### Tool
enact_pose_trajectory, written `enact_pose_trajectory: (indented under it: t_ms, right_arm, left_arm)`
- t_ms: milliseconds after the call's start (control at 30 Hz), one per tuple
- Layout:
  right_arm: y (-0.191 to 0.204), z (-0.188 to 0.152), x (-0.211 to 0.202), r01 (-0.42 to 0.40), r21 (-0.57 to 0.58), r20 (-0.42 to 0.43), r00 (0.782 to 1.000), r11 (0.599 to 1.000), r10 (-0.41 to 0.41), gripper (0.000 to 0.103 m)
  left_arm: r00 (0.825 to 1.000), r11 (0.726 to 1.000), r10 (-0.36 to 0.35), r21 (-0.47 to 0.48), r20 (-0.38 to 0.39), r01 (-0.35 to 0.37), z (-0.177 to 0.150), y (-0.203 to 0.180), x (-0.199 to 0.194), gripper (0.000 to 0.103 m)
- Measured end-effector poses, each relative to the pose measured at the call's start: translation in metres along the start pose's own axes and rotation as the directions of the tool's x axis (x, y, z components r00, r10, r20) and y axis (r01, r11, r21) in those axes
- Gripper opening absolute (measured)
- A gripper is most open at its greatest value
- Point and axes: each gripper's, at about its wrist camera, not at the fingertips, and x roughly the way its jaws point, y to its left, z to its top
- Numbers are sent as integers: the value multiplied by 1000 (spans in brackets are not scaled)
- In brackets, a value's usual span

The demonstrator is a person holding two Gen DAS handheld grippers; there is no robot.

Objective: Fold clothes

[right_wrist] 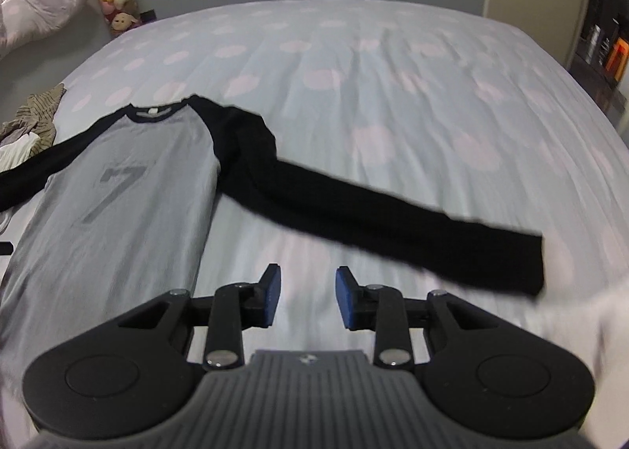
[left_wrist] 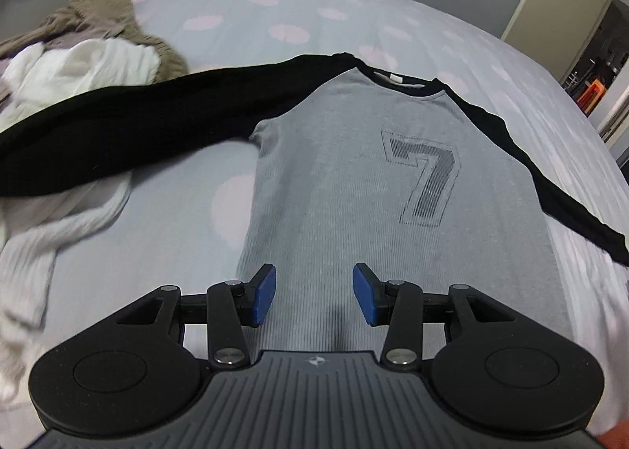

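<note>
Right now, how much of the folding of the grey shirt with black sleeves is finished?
Done: the grey shirt lies spread flat, front up, on the bed, both black sleeves stretched out. In hand: nothing; the left tongs and right tongs are open and empty. Left: every fold, plus the heap of other clothes.

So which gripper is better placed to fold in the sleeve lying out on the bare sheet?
Probably the right gripper: open and empty, it faces that black sleeve, whose cuff lies just ahead. The left gripper, also open, hangs over the grey shirt body.

Both wrist views downward, sharing shirt [left_wrist: 354, 182].
</note>
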Motion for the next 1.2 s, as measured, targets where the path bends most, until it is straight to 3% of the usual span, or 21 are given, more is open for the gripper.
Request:
enact_pose_trajectory:
  t_ms: [267,600,733,767,800,833,967,1067,1200]
  right_arm:
    - [12,59,80,-60,-20,3,998,998,61,34]
    - [33,107,169,-98,-36,-12,995,995,97,34]
    - [29,115,200,-103,25,-49,993,994,104,33]
    - [29,116,204,-106,37,-58,992,994,108,27]
    - [29,116,206,-111,41,-60,992,993,114,8]
    - [30,117,207,-117,29,-62,991,993,118,4]
    - [38,131,202,-30,-100,-33,999,995,26,4]
    - [27,149,209,17,-106,-17,1000,994,-19,4]
    - [16,160,219,-11,-73,-56,998,997,7,10]
  left_arm:
    - [997,989,81,126,-15,-79,1,-10,36,41]
    - [996,980,84,182,-12,-80,5,-11,51,43]
    - [996,974,93,208,0,-91,5,-15,53,45]
    - [995,972,96,217,4,-94,5,-16,53,45]
    - [995,970,98,222,6,-97,4,-16,53,45]
    - [995,969,100,226,7,-99,4,-17,53,46]
    - [994,966,105,237,14,-106,4,-18,54,46]
    - [994,964,107,243,16,-108,4,-18,54,46]
    - [994,963,104,246,17,-105,5,-18,55,46]
